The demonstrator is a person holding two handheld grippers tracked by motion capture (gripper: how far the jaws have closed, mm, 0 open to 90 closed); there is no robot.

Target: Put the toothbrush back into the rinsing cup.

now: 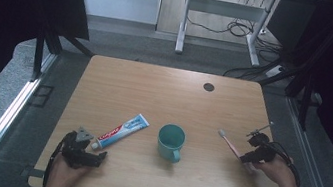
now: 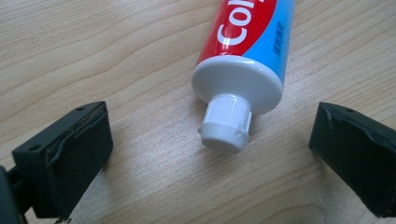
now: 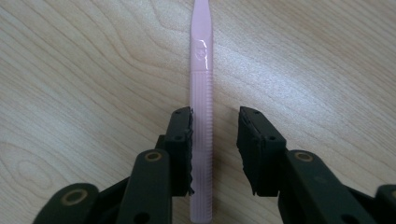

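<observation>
- High view: a toothpaste tube [image 1: 121, 131] is seen lying at the left of the wooden surface [image 1: 169, 94], a teal mug [image 1: 170, 142] at the middle, a pink toothbrush [image 1: 233, 146] at the right.
- Left tongs [image 1: 103, 156] are held open, their jaws wide on either side of the tube's white cap [image 2: 225, 124], touching nothing.
- Right tongs [image 3: 214, 140] are held open around the toothbrush handle, which lies flat against the left pad, apart from the right one.

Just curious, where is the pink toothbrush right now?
In the high view, the toothbrush lies on the table's right side, between the right gripper's jaws.
</observation>
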